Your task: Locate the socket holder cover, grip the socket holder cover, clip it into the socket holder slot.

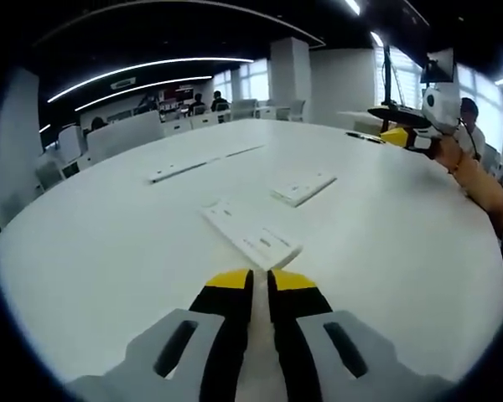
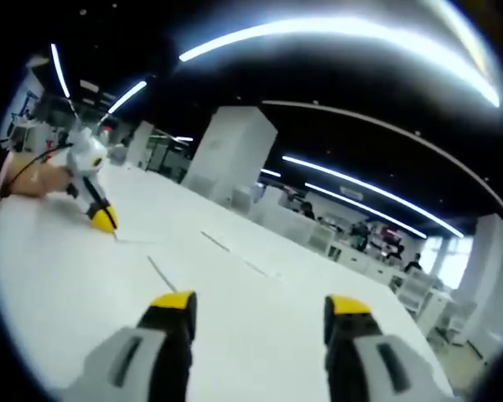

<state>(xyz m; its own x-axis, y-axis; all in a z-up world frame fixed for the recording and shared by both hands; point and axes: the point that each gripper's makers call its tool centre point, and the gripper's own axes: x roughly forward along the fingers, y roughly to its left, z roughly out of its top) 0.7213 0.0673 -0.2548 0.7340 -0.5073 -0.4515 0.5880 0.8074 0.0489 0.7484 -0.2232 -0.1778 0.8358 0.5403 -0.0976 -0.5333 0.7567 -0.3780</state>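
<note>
Low in the left gripper view the left tool [image 1: 261, 280], jaws pinched narrow and empty, points at the socket holder cover [image 1: 252, 234] lying mid-frame on the white counter [image 1: 109, 251], likely lining up a grip, while the right tool [image 2: 256, 310] hangs wide open above the counter.

Socket holder [image 1: 251, 236] lies on the table [image 1: 109, 243] just ahead of the left gripper [image 1: 261, 280]; socket holder cover [image 1: 303, 188] sits beyond it, slightly right, apart.
</note>
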